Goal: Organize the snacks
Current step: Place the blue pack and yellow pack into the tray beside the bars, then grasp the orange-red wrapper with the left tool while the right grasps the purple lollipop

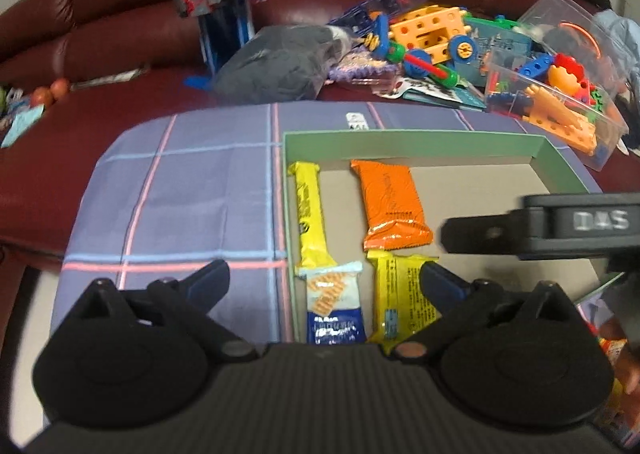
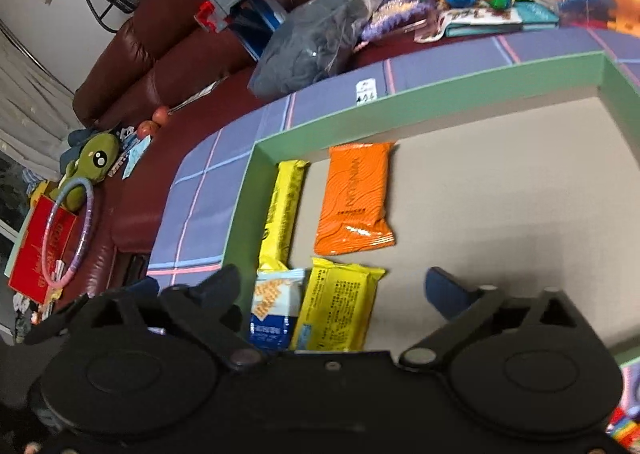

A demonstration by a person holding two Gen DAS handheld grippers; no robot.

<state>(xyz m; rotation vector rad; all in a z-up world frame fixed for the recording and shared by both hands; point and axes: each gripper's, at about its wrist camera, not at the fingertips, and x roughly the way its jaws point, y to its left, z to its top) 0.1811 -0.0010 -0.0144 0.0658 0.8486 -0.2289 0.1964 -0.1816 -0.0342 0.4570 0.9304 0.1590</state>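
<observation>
With four snacks down in the tray: between picks, by the look of it, nothing in either claw.
Tray (image 1: 416, 141): green-walled, on the checked cloth (image 1: 192, 189), right half bare.
Yellow bar (image 1: 310, 213): lengthwise along the left wall, far end in the corner.
Orange pack (image 1: 394, 201): just right of the bar, apart from it, near the far wall.
Cracker pack (image 1: 334, 306): at the bar's near end, touching or slightly overlapping it.
Yellow pack (image 1: 404, 302): just beside the cracker pack, below the orange one.
Left gripper (image 1: 324, 278): jaws spread wide, nothing between the pads, straddling the tray's left wall above the cracker pack.
Right gripper (image 2: 336, 286): jaws wide apart too, empty, hanging over the two near packs; seen in the left view as a black body reaching in from the right.
Pose: both tilted steeply down toward the tray, side by side, close together.
Step, as a guess: placing done, release complete.
Next move calls for: backing clear of the tray without nudging the row, then finding any snack left outside; something orange sits at the left view's right edge, too blurred to name.
Room left: plenty on the tray's right side.
Clutter behind: toys (image 1: 436, 37) and a clear box (image 1: 560, 77) on the sofa, not part of the job.
</observation>
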